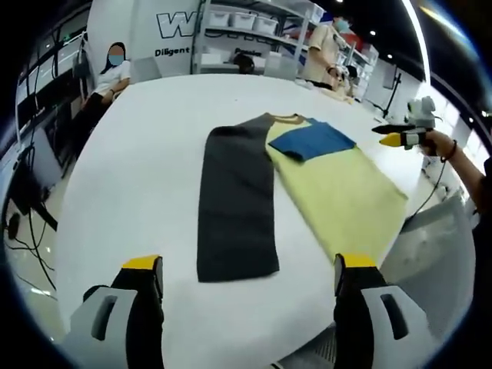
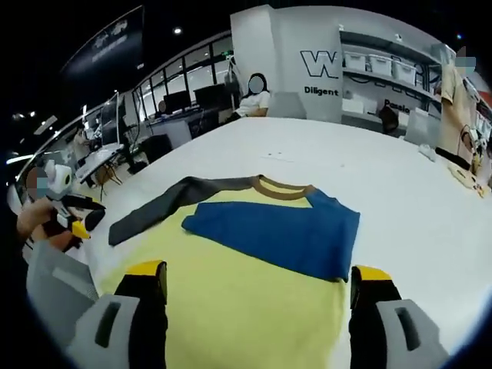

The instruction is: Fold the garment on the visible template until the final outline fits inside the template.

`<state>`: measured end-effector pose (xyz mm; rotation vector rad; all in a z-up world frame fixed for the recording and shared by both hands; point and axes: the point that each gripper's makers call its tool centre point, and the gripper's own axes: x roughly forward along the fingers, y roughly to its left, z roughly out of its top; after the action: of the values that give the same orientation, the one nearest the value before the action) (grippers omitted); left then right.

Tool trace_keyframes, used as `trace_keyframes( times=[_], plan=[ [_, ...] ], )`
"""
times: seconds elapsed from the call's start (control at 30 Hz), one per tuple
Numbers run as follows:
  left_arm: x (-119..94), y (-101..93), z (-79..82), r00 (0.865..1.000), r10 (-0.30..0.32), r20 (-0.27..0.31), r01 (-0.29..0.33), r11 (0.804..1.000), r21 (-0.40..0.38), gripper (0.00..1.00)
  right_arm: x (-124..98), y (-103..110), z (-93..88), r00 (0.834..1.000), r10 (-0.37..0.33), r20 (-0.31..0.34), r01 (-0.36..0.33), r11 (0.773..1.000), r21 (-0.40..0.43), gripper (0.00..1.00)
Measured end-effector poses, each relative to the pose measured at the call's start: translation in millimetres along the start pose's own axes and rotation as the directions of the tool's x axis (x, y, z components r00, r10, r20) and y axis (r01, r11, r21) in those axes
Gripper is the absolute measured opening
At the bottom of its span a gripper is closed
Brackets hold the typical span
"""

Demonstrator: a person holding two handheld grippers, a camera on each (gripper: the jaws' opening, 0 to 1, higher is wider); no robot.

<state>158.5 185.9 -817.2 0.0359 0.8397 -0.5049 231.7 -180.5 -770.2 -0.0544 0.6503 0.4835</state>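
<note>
Two grippers, both with jaws spread wide and nothing between them. Left gripper (image 1: 248, 277) hangs above the near edge of the white table (image 1: 138, 184); its yellow-tipped jaws frame the bare tabletop just short of the garment. Right gripper (image 2: 257, 288) sits low over the yellow body of the garment (image 2: 231, 300), jaws apart on either side of it, not clamped on cloth as far as the view allows.

Garment: long-sleeved shirt lying flat on the table, yellow torso (image 1: 338, 192), brown collar (image 2: 280, 187). Blue sleeve (image 2: 277, 231) is folded across the chest, just below the collar. Dark grey sleeve (image 1: 234, 207) lies stretched out straight beside the torso, touching it along one edge in the left gripper view; in the right gripper view it runs away from the shoulder toward the table edge (image 2: 154, 207).

Template outline: cannot make one out on the tabletop in either view.

Other gripper appears in each view, held in a hand off the table edge: right one at (image 1: 403, 137), left one at (image 2: 65, 211).

Background: seated person (image 1: 111, 77) at the far side of the table, shelving with white bins (image 1: 254, 23), standing person (image 1: 323, 50).
</note>
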Motion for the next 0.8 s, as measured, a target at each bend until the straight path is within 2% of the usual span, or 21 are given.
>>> trace_keyframes(
  times=[0.17,0.37,0.47,0.6,0.73,0.8],
  plan=[
    [7,8.4,-3.6,0.999,0.025,0.025,-0.024,0.999,-0.033,0.76,-11,7,-6.4,1.0,0.003,-0.009,-0.003,1.0,-0.02,0.96],
    [13,22.6,-10.2,0.996,0.086,0.019,-0.086,0.996,-0.007,0.62,-13,10,-8.4,1.0,0.0,-0.015,-0.001,1.0,-0.024,0.93],
    [14,25.7,-10.1,0.995,0.096,0.026,-0.096,0.995,0.002,0.53,-14,13,-6.3,1.0,0.001,-0.012,-0.002,0.999,-0.032,0.91],
    [17,28.0,-14.1,0.996,0.09,0.022,-0.09,0.996,-0.005,0.36,-17,16,-4.0,1.0,0.003,-0.002,-0.003,0.999,-0.032,0.89],
    [23,31.6,-19.3,0.995,0.101,0.005,-0.101,0.995,-0.016,0.35,-21,17,-3.2,1.0,0.0,-0.001,0.0,0.999,-0.038,0.88],
    [25,33.2,-23.0,0.994,0.111,-0.011,-0.111,0.994,-0.018,0.31,-24,16,-1.8,1.0,-0.006,0.005,0.007,0.999,-0.037,0.88]
  ],
)
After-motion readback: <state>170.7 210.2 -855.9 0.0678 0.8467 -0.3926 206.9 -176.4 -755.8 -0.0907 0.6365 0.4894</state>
